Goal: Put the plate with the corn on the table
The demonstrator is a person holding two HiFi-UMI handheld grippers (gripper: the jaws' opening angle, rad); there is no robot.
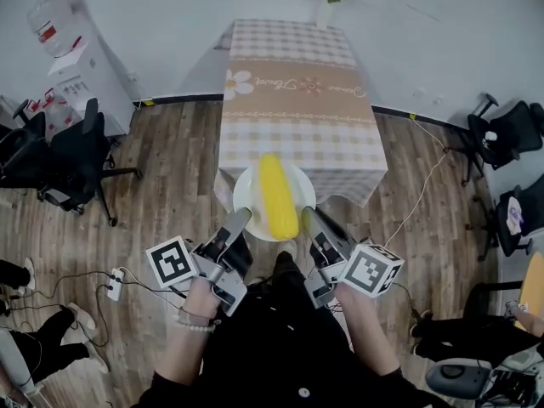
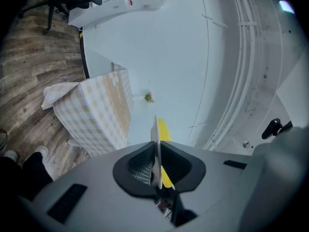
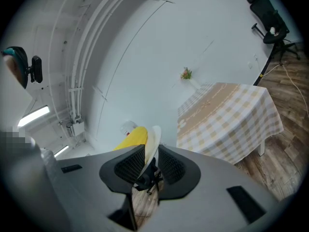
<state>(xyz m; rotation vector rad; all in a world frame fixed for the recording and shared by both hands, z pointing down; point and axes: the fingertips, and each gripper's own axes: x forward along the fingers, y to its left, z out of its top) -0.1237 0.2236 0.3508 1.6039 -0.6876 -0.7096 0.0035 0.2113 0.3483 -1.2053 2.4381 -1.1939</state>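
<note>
Fingers (image 1: pixel 231 230): left gripper (image 1: pixel 240 216), right gripper (image 1: pixel 308 214) clamp plate (image 1: pixel 246 190); corn (image 1: pixel 278 195) atop.

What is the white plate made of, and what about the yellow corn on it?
The plate looks like smooth white plastic or ceramic; its thin, plain rim leaves that open. The corn may be a plastic toy: it is evenly bright yellow and smooth, with no kernels showing at this size.

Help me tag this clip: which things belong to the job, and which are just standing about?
Job: round white plate, yellow corn cob, checked-cloth table, left gripper and right gripper, both clamped on the plate's rim.
Standing about: black office chairs, white water dispenser, flower vase.
</note>
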